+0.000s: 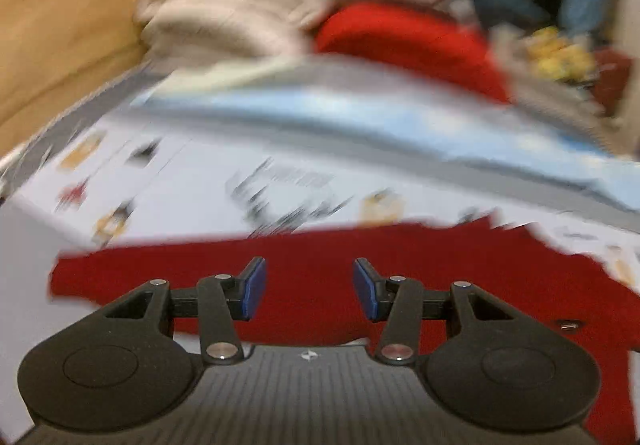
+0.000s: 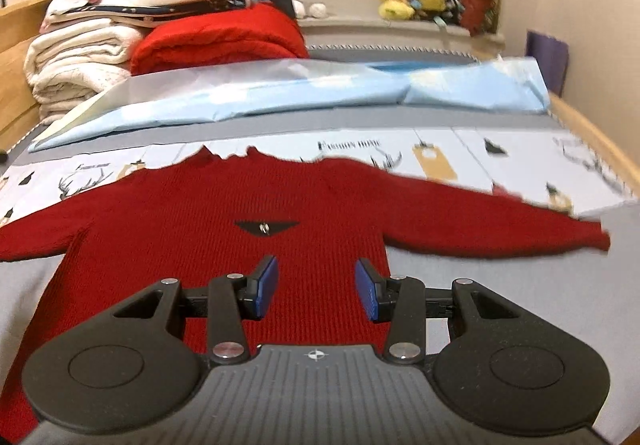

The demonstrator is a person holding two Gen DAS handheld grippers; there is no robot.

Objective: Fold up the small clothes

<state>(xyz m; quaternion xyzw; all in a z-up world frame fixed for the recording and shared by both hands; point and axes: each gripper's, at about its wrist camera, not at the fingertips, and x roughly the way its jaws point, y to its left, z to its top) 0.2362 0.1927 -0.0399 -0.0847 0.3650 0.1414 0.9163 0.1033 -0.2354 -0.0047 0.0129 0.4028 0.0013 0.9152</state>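
Both claws, left (image 1: 309, 289) and right (image 2: 317, 289), gape empty over the flat sweater (image 2: 224, 213); left view blurred, probably swinging, risking a mis-grab that bunches knit.

light: warm, even | left view: motion-blurred (heavily) | edges: fisheye-bent

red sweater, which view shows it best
The right wrist view. The red sweater lies flat and sharp there, with body, neckline and the long sleeve all visible. The left wrist view is blurred by motion and shows only part of it behind the open left gripper.
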